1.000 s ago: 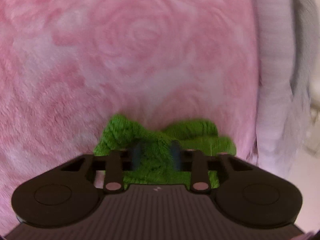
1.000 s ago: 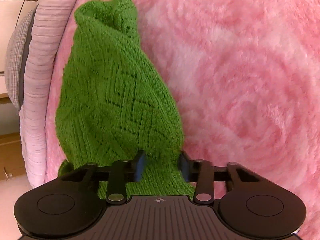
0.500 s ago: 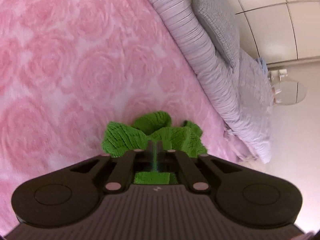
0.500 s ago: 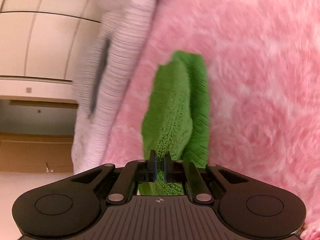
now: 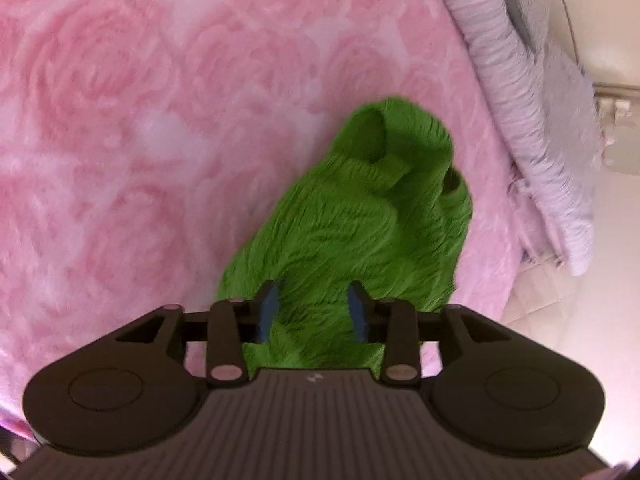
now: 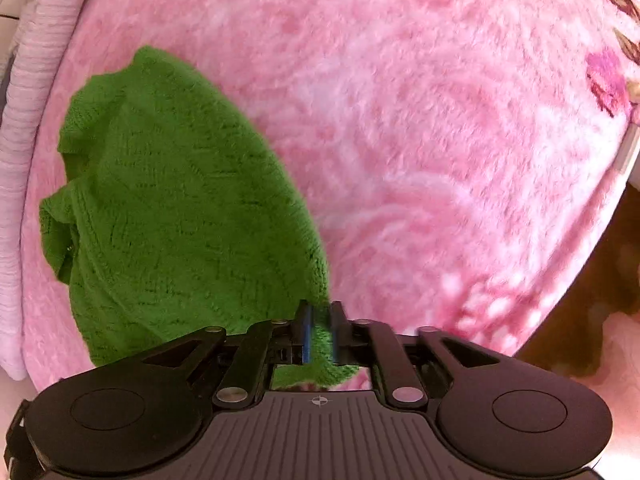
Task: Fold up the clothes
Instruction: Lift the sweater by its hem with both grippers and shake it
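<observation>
Since half a second ago the left gripper (image 5: 313, 307) has spread wide over the green knit (image 5: 360, 216), bunched at 1 o'clock on the pink blanket (image 5: 120, 120); right gripper (image 6: 320, 326) pinches its corner

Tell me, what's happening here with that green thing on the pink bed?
A person is folding a green knit on a fluffy pink blanket, using a handheld claw in each hand. The right claw is pinched shut on one edge of the knit. The left claw is open, its fingers apart over the knit and gripping nothing. The knit lies bunched and crumpled near the bed's edge, beside a pale striped cover; it is not neatly folded yet.
</observation>
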